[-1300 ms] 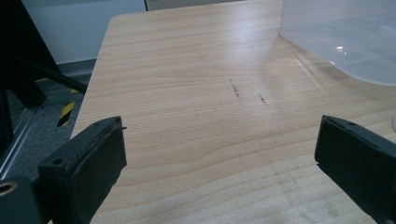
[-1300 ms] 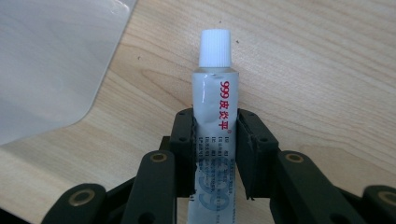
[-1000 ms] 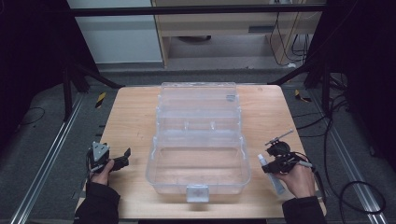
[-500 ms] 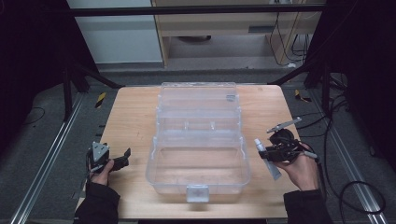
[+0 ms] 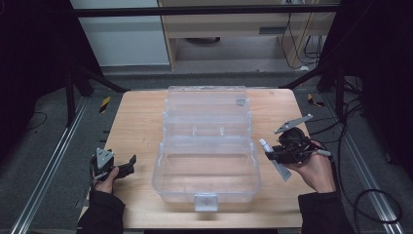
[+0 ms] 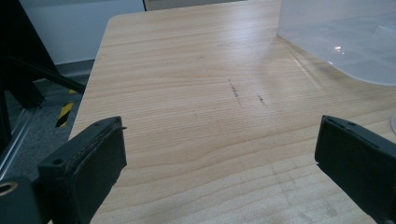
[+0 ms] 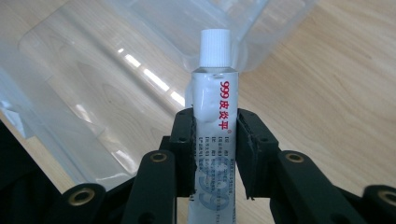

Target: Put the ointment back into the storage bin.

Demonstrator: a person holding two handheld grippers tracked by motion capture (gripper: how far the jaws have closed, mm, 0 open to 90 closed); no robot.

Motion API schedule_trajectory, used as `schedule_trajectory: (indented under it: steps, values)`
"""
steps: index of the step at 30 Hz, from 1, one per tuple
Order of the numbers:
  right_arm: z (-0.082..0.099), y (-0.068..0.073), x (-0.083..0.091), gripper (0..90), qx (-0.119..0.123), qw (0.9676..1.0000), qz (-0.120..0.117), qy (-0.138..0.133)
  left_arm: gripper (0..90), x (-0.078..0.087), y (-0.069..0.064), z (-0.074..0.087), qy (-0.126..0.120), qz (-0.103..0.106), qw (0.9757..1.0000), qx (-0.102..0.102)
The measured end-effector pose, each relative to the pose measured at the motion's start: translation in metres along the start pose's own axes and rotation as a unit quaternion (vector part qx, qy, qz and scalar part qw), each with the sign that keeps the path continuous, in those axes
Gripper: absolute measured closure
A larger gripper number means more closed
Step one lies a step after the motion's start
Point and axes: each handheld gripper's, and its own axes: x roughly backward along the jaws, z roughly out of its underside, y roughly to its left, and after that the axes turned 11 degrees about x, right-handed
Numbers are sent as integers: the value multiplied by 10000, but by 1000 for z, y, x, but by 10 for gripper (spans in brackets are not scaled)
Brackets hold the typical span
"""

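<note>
The tube [image 7: 215,112] sits between the right gripper [image 5: 272,152] jaws (cap outward); the open box [image 5: 207,146] lies just left of it on the tabletop [image 5: 141,122].

My tongs [image 7: 215,154] clamp a white ointment tube [image 7: 215,112], cap pointing ahead over the clear plastic box [image 7: 93,70] on the worktop [image 7: 336,93].

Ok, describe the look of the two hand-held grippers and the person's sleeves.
Both grippers are black. The left gripper has blocky, flat-faced jaws and a grey three-cornered plate on top. The right gripper has jaws on linked black arms with round bolt holes, its own grey plate, and a trailing black cable. The sleeves are dark.
</note>
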Motion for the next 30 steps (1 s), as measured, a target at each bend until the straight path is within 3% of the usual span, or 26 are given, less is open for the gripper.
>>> schedule_trajectory:
  steps: [7,10,17,26,27,30]
  values:
    - [-17,5,5,698,296,9992,-260,-78,15,0,0,0,-3,3,10000,6]
    - [-28,9,3,697,582,9972,-459,-86,15,0,0,0,-2,4,10000,5]
    - [-45,16,-2,698,952,9930,-703,-47,15,0,0,0,3,6,10000,7]
    - [-67,31,-17,697,1588,9821,-995,204,15,0,0,0,0,12,10000,14]
    - [-67,31,-17,697,1588,9821,-995,204,15,0,0,0,0,12,10000,14]
    - [-71,37,-25,697,1793,9768,-1151,221,15,0,0,0,1,12,10000,16]
